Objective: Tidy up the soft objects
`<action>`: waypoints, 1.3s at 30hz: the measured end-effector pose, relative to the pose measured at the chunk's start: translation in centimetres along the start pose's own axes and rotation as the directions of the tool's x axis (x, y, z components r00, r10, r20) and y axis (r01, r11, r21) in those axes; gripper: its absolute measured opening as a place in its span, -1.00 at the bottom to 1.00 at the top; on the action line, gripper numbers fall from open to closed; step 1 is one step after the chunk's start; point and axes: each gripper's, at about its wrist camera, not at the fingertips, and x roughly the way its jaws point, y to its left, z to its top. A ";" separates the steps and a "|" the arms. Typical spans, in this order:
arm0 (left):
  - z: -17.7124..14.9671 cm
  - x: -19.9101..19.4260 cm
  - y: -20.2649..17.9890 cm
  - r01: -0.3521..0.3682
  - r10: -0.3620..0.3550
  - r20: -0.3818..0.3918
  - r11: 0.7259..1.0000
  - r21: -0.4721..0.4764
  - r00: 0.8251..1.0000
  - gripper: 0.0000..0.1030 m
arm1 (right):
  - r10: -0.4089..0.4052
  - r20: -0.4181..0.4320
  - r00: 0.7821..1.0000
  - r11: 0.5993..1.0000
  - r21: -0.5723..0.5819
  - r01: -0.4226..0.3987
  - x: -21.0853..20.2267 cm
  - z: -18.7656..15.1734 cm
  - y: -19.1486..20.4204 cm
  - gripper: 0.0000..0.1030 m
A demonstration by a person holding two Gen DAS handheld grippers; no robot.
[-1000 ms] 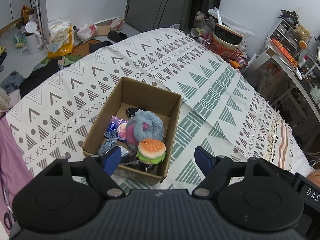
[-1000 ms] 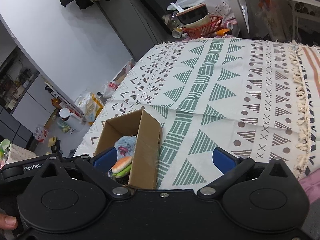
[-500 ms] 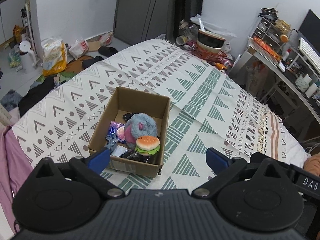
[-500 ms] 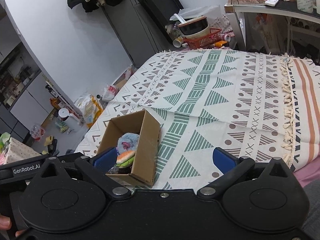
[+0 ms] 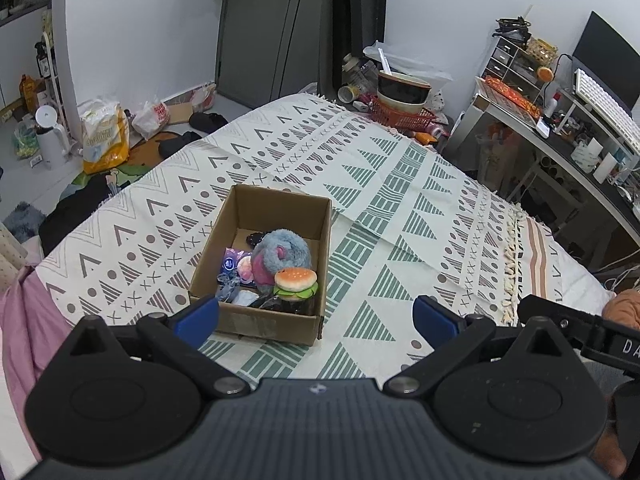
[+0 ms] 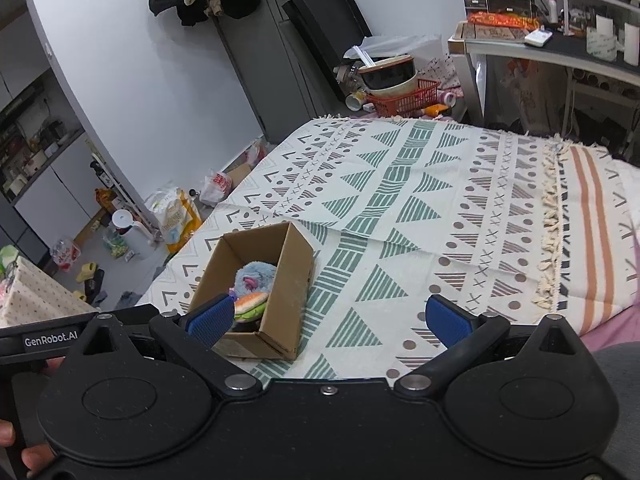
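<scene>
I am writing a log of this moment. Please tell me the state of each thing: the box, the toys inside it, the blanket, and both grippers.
cardboard box: open top, upright on the blanket.
blue plush: inside the box.
burger toy: inside the box, beside the plush.
patterned blanket: spread flat, no loose toys on it.
left gripper: open, empty.
right gripper: open, empty.

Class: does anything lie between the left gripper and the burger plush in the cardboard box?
Only the cardboard box's near wall stands between the open left gripper and the burger plush; from above, nothing visible covers it.
</scene>
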 end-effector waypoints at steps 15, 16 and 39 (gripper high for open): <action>-1.4 -2.5 -0.9 -0.009 0.008 0.029 0.999 0.045 1.000 0.98 | -0.012 0.022 1.000 0.999 -0.037 0.013 -2.3 -1.1 -0.8 1.00; -1.5 -2.6 -1.0 -0.009 0.008 0.030 0.999 0.049 1.000 0.98 | -0.008 0.022 1.000 0.999 -0.037 0.009 -2.4 -1.1 -0.9 1.00; -3.2 -4.0 -1.9 -0.036 0.034 0.018 0.996 0.085 0.999 0.98 | 0.053 0.025 0.998 0.992 -0.118 -0.049 -4.0 -2.1 -0.4 1.00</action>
